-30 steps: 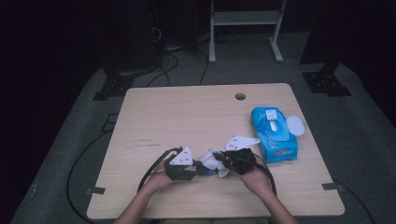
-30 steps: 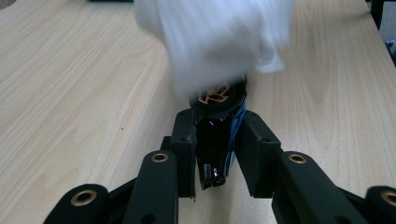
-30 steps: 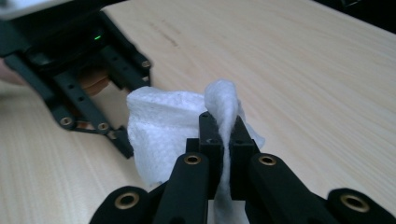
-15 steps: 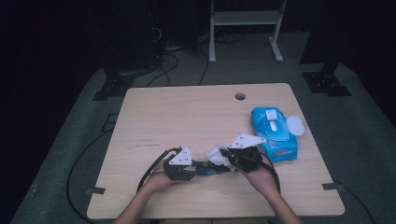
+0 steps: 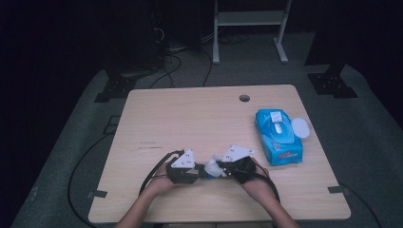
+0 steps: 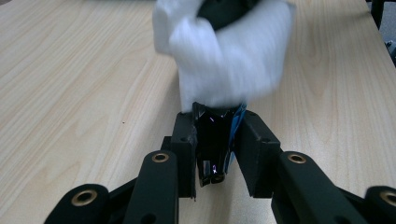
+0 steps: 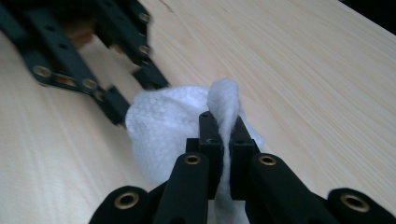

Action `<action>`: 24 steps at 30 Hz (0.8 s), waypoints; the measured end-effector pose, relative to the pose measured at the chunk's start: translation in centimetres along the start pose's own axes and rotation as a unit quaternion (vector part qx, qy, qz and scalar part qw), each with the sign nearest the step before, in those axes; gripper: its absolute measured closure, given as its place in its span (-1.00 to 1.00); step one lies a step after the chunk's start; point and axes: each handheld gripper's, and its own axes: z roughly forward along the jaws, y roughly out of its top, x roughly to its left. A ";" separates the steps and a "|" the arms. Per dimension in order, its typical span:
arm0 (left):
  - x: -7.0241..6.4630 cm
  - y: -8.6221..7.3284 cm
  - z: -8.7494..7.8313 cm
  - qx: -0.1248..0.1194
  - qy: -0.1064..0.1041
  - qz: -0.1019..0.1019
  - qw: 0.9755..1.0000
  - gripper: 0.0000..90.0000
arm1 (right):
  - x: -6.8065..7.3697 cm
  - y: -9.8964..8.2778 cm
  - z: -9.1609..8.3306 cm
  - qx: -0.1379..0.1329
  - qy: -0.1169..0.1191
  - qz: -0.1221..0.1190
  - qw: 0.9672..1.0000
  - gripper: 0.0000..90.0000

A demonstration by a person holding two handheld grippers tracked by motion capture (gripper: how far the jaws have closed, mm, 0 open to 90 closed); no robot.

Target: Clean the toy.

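From above, you work at the near edge of one wooden table (image 5: 190, 118) with two grippers facing each other: your left gripper (image 5: 202, 171) and your right gripper (image 5: 223, 169) meet tip to tip over one white wipe (image 5: 212, 167), which sits between them just above the tabletop. Each gripper carries one grey three-cornered plate. To the right, well apart from your hands, lies one blue wipe pack (image 5: 278, 136) with its round white lid (image 5: 300, 127) flipped open beside it. One round hole (image 5: 244, 98) marks the table's far edge.

Along your left gripper (image 6: 217, 140), the two black jaws stand nearly closed, clamped on one small dark glossy object (image 6: 214, 140) with a blue edge; what it is cannot be told. The wipe (image 6: 224, 56) is wrapped over the object's far end, with a dark shape behind it at the top of the frame.

Along your right gripper (image 7: 223, 140), the two jaws are pressed together on a fold of the wipe (image 7: 173, 121), which bulges out to the left of them. Beyond it, the black linkage of your left gripper (image 7: 140, 77) reaches into the cloth from the upper left.
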 end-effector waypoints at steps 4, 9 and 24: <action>0.0 0.1 0.2 0.000 0.000 0.003 1.000 0.55 | -0.4 -0.3 -0.1 -0.008 0.015 0.031 0.999 0.95; 0.1 0.1 0.0 0.003 0.000 0.005 1.000 0.55 | 1.0 0.4 0.7 -0.022 0.044 0.015 0.999 0.95; 0.0 0.0 0.0 0.001 0.000 0.003 1.000 0.55 | 1.5 0.9 1.2 -0.024 0.051 0.008 0.998 0.95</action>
